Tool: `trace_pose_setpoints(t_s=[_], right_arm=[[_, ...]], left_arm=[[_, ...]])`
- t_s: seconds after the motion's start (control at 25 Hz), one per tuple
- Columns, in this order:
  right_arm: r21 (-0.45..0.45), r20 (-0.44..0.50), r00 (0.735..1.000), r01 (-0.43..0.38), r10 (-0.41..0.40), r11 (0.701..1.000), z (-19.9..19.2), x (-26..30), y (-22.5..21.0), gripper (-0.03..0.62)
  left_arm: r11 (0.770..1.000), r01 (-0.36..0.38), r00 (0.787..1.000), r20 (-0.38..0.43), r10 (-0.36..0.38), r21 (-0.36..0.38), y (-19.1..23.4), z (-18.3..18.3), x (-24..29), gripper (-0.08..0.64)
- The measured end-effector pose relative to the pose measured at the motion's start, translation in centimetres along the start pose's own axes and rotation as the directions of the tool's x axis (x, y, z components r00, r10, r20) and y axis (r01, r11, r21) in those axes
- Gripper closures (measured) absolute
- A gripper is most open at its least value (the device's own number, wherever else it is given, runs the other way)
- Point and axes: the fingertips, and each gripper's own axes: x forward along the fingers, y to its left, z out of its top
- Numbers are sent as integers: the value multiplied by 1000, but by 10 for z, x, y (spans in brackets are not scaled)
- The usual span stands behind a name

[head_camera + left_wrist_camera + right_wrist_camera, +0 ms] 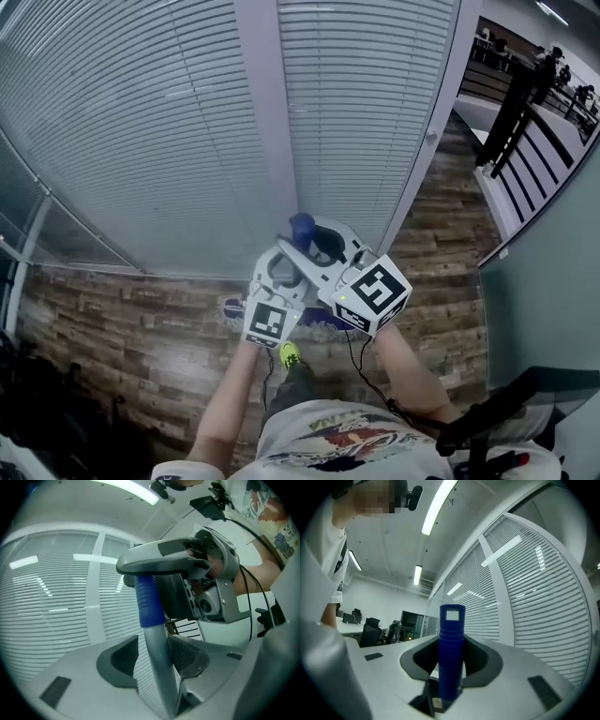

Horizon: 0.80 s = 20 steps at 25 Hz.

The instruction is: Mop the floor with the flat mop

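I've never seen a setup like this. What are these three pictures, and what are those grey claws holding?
A person stands holding a two-jaw gripper in each hand; no robot. The head view looks down at a wood-pattern floor beside window blinds. The other two cameras ride on the grippers, looking along their jaws. The right gripper clamps the blue grip at a mop handle's top. The left gripper has its jaws loosely round the silver shaft below. A bluish mop head seems to rest on the floor.

Blinds wall [169, 122] blocks ahead; wood floor [112, 328] free L & R; railing [514, 108] far R.
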Motion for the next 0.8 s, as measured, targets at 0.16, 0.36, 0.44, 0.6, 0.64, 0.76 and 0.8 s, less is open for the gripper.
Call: trace_pose_setpoints(t_s=[0.16, 0.36, 0.44, 0.6, 0.64, 0.76, 0.8], right_arm=[[-17, -21, 998, -59, 59, 998, 4, -67, 43, 463], [13, -62, 986, -152, 153, 988, -2, -124, 102, 465], [75, -48, 980, -189, 193, 979, -4, -141, 126, 463], [169, -17, 973, -226, 232, 959, -11, -174, 168, 446], [165, -25, 974, -219, 226, 962, -13, -180, 178, 446], [139, -68, 971, -218, 229, 966, -19, -197, 210, 446], [131, -83, 969, -221, 233, 966, -22, -204, 222, 446]], left_arm=[[999, 35, 999, -30, -37, -40, -70, 22, -20, 448], [988, -29, 988, -157, 5, -150, -128, 25, -59, 471], [988, -23, 982, -187, -6, -151, -147, 26, -77, 471], [972, -30, 978, -208, -20, -234, -185, 26, -109, 469], [965, -37, 976, -219, -22, -261, -192, 26, -117, 464], [955, -46, 966, -257, -33, -295, -213, 24, -141, 462], [954, -49, 964, -264, -32, -295, -221, 23, -151, 462]])
